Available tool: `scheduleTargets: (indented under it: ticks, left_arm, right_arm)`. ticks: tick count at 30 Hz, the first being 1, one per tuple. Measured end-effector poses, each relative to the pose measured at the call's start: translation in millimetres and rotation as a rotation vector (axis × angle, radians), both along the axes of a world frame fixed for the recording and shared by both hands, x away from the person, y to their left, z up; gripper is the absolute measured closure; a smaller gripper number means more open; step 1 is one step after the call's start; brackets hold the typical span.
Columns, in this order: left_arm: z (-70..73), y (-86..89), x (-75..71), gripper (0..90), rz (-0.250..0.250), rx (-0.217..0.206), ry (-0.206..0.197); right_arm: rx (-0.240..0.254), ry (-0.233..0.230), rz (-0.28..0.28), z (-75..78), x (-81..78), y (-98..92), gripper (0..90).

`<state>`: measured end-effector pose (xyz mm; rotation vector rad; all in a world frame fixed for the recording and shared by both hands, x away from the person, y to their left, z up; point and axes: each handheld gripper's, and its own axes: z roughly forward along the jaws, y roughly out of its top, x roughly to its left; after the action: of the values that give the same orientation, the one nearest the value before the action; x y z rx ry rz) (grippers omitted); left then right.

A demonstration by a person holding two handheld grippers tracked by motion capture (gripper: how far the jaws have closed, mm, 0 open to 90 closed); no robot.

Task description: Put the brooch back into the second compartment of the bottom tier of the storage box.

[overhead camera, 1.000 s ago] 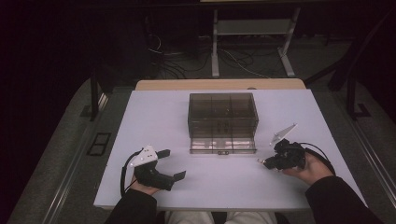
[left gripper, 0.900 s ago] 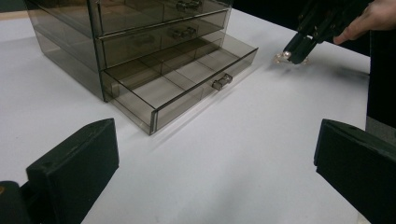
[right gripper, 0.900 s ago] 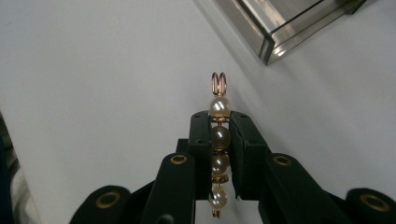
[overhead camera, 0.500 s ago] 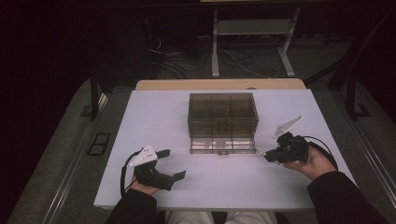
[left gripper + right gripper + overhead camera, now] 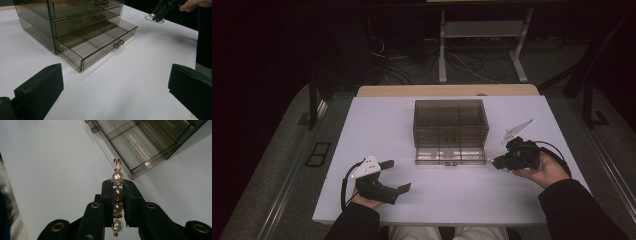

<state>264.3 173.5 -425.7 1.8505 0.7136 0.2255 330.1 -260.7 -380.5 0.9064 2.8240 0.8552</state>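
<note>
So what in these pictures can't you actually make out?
- Pearl clip, right gripper view: its lower end is cut off by the bottom edge, its sides covered by the right hand-held gripper.
- Same clip, high view: too small to identify.
- Upper drawers of the smoky drawer box, left gripper view: top edge crops them, and tinted fronts blur any contents.

Black hand-held grippers (image 5: 396, 176) with brass-ringed screw holes, grey three-cornered plates, trailing cables; dark sleeves (image 5: 579, 212).

Pearl hairpin (image 5: 117, 195) beside open drawer (image 5: 147, 145)
</note>
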Motion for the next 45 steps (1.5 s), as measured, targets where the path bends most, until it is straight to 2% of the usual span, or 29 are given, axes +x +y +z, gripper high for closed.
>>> scheduleTargets:
  ticks: [25,45]
  left_arm:
    - [0.0,-0.1,0.0,0.0,-0.003,0.0,0.0]
    - [0.3,0.1,-0.3,0.0,-0.003,-0.005,0.0]
  right_arm:
    - [0.013,-0.025,0.034,14.3,10.8,21.6,79.3]
    - [0.023,-0.049,0.078,22.4,19.3,46.2,79.2]
